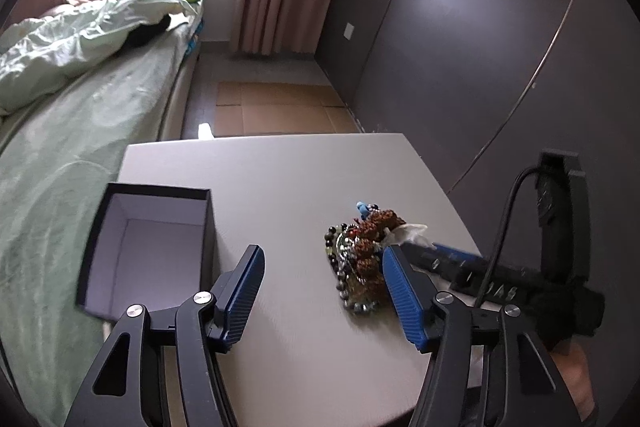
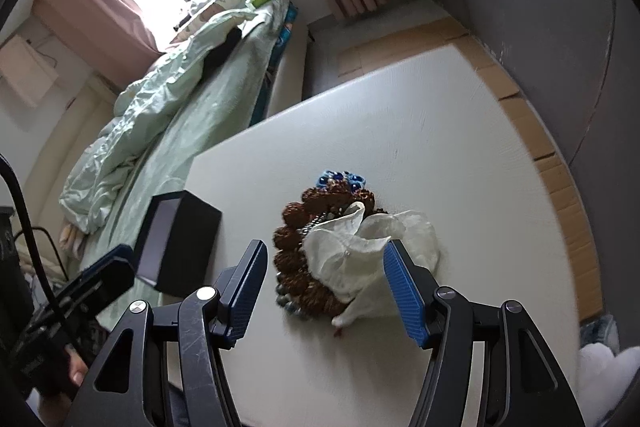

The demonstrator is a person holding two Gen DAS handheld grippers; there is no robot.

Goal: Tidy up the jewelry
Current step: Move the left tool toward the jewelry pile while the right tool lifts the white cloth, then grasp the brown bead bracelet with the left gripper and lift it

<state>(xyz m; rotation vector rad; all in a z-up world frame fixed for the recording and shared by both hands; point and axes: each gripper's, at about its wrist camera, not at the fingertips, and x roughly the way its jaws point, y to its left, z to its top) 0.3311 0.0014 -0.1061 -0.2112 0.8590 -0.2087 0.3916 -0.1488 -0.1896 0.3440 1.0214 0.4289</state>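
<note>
The surface [image 1: 280, 179] is a plain white rectangular top. Two items rest directly on it. An open black box [image 1: 148, 247] with a pale lining stands at its left edge, nearest the bed. Well apart, toward the right, lies a heap of beaded jewelry [image 1: 364, 255] with a crumpled white cloth [image 2: 372, 251] lying against it.
</note>
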